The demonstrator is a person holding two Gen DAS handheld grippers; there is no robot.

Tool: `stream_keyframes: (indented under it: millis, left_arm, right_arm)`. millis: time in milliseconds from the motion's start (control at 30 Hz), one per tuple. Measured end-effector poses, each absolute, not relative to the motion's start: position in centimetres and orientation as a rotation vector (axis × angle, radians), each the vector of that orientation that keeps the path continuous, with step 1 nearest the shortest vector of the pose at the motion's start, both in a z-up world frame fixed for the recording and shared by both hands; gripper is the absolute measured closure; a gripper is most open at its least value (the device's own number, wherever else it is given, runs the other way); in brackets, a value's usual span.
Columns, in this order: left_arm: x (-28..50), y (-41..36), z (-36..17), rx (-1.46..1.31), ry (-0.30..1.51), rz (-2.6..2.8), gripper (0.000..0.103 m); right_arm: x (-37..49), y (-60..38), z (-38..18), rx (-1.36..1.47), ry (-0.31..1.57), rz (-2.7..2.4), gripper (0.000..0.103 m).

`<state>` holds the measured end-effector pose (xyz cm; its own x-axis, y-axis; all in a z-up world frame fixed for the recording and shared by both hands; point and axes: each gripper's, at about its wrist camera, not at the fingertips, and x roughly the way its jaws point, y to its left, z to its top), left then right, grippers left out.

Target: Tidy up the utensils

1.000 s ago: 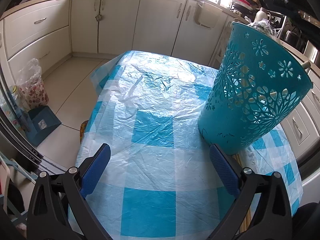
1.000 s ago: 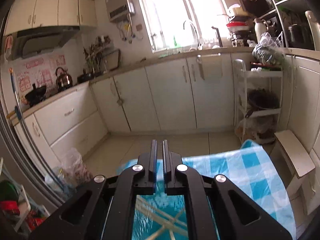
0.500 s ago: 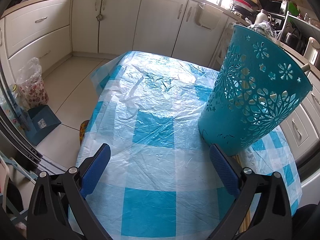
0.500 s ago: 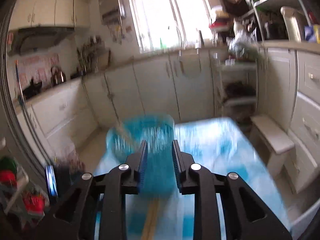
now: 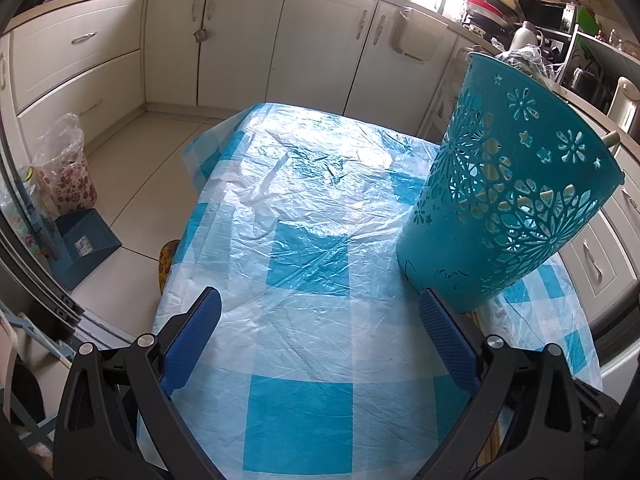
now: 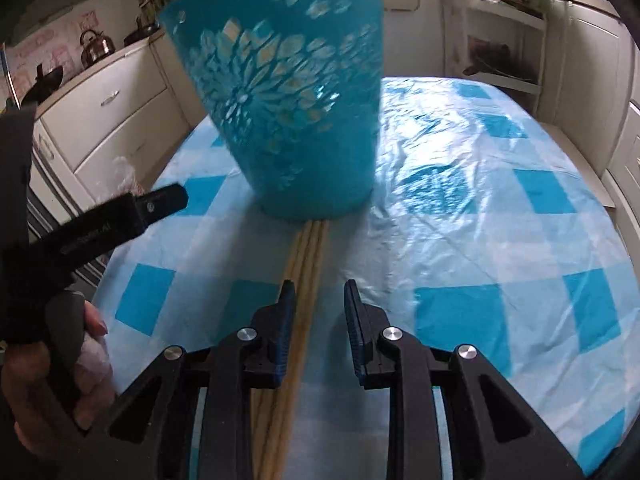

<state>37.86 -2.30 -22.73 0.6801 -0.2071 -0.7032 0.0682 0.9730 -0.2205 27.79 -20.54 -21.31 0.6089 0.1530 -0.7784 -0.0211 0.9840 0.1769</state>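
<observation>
Over the bench (image 6: 500,240), right gripper (image 6: 319,300) part-open above chopsticks (image 6: 308,256); left gripper (image 5: 320,320) wide, empty. Next: straddle, clamp.

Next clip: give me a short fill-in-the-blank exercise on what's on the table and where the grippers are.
1. The teal basket stands on a ______-and-white checked tablecloth.
2. The wooden sticks run from under the ______ toward the right gripper.
3. The left gripper is open and holds ______.
4. The sticks lie nearer the right gripper's ______ finger.

Missing words: blue; basket; nothing; left
</observation>
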Motion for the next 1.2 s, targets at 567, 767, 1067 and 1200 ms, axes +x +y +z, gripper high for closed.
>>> stream_keyframes:
  millis: [567, 767, 1067, 1200]
  left_arm:
    - [37.9, -2.3, -22.7, -0.182, 0.810, -0.156, 0.008]
    - [38.0, -2.3, -22.7, -0.182, 0.811, -0.156, 0.008]
    - [38.0, -2.3, -22.8, -0.186, 0.810, -0.157, 0.008]
    - [38.0, -2.2, -22.9, -0.193, 0.813, -0.156, 0.008]
  right_arm:
    - [26.7, -21.1, -21.4, 0.207, 0.895, 0.116, 0.073]
    - [26.7, -21.3, -21.4, 0.195, 0.898, 0.105, 0.073]
    - [26.7, -21.2, -21.4, 0.184, 0.902, 0.108, 0.073]
    - [26.7, -21.8, -21.2, 0.210, 0.903, 0.100, 0.073]
